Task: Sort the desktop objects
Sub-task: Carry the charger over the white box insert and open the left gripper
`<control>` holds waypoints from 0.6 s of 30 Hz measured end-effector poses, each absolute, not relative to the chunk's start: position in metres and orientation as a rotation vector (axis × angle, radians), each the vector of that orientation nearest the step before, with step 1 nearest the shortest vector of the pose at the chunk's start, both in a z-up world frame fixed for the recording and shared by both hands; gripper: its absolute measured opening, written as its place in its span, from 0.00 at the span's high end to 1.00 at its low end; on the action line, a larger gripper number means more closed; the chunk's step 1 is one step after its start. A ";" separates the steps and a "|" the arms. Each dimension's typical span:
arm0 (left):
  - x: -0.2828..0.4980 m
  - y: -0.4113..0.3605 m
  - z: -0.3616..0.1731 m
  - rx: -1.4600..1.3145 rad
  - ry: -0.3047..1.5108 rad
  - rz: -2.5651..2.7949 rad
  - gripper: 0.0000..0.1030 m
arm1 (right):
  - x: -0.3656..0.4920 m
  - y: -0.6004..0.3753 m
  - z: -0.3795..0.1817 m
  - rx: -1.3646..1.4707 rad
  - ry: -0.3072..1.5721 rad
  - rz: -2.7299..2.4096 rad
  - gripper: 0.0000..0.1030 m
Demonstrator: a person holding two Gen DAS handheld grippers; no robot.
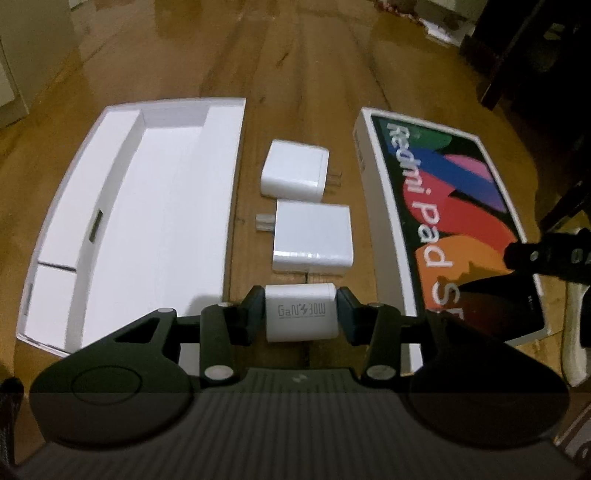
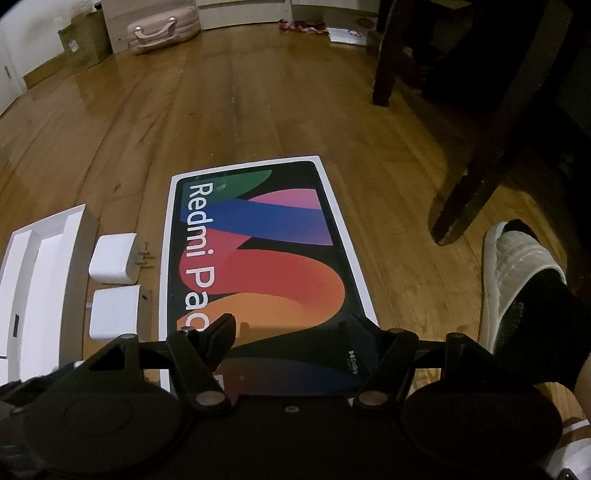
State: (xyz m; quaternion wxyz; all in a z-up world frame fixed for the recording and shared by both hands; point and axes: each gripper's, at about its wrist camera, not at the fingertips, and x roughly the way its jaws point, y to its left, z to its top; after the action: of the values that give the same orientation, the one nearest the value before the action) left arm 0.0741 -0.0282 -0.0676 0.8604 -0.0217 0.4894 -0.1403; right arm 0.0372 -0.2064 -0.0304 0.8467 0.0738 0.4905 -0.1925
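My left gripper (image 1: 301, 310) is shut on a small white charger marked GaN 30W (image 1: 300, 313), low over the wooden floor. Two more white chargers lie in a row beyond it: a middle one (image 1: 312, 236) and a far one (image 1: 293, 170) with its prongs to the right. An open white box tray (image 1: 122, 221) lies to the left, and the Redmi Pad box lid (image 1: 454, 206) to the right. My right gripper (image 2: 291, 325) is open and empty above the near end of the lid (image 2: 258, 251). The two far chargers (image 2: 112, 264) (image 2: 114, 314) and the tray edge (image 2: 37, 266) show at its left.
A dark chair leg (image 2: 465, 192) and a foot in a white slipper (image 2: 517, 280) are to the right of the lid. A pink suitcase (image 2: 162, 27) and a cardboard box (image 2: 86, 42) stand by the far wall. The right gripper's tip shows in the left wrist view (image 1: 535, 254).
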 end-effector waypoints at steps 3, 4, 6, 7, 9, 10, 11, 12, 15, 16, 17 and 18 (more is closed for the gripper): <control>0.072 -0.020 -0.051 -0.064 1.010 -0.313 0.60 | 0.036 -0.209 -0.029 0.184 1.029 -0.403 0.30; 0.072 -0.014 -0.046 -0.092 1.016 -0.328 0.60 | 0.036 -0.208 -0.028 0.193 1.027 -0.397 0.30; 0.072 -0.001 -0.036 -0.155 1.011 -0.357 0.60 | 0.037 -0.205 -0.028 0.206 1.023 -0.380 0.30; 0.071 0.005 -0.031 -0.159 0.998 -0.356 0.60 | 0.038 -0.202 -0.027 0.207 1.022 -0.370 0.30; 0.070 0.016 -0.026 -0.120 0.977 -0.320 0.60 | 0.039 -0.196 -0.027 0.208 1.022 -0.351 0.30; 0.069 0.023 -0.025 -0.105 0.975 -0.296 0.60 | 0.040 -0.193 -0.027 0.209 1.021 -0.341 0.30; 0.070 0.031 -0.026 -0.102 0.977 -0.272 0.60 | 0.041 -0.190 -0.026 0.209 1.021 -0.331 0.30; 0.070 0.041 -0.027 -0.111 0.982 -0.252 0.60 | 0.042 -0.186 -0.026 0.207 1.022 -0.324 0.30; 0.074 0.071 -0.034 -0.181 1.014 -0.210 0.60 | 0.044 -0.178 -0.027 0.202 1.031 -0.312 0.30; 0.075 0.078 -0.037 -0.185 1.020 -0.192 0.60 | 0.045 -0.176 -0.028 0.203 1.033 -0.308 0.30; 0.076 0.085 -0.040 -0.182 1.025 -0.174 0.60 | 0.046 -0.173 -0.028 0.203 1.034 -0.303 0.30; 0.077 0.090 -0.044 -0.182 1.032 -0.158 0.60 | 0.047 -0.170 -0.028 0.202 1.036 -0.298 0.30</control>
State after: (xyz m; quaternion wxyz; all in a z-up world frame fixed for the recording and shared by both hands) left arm 0.0768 0.0903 -0.0439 0.8629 -0.0867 0.4921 -0.0755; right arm 0.0465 -0.1701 -0.0284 0.8535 0.0959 0.4923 -0.1416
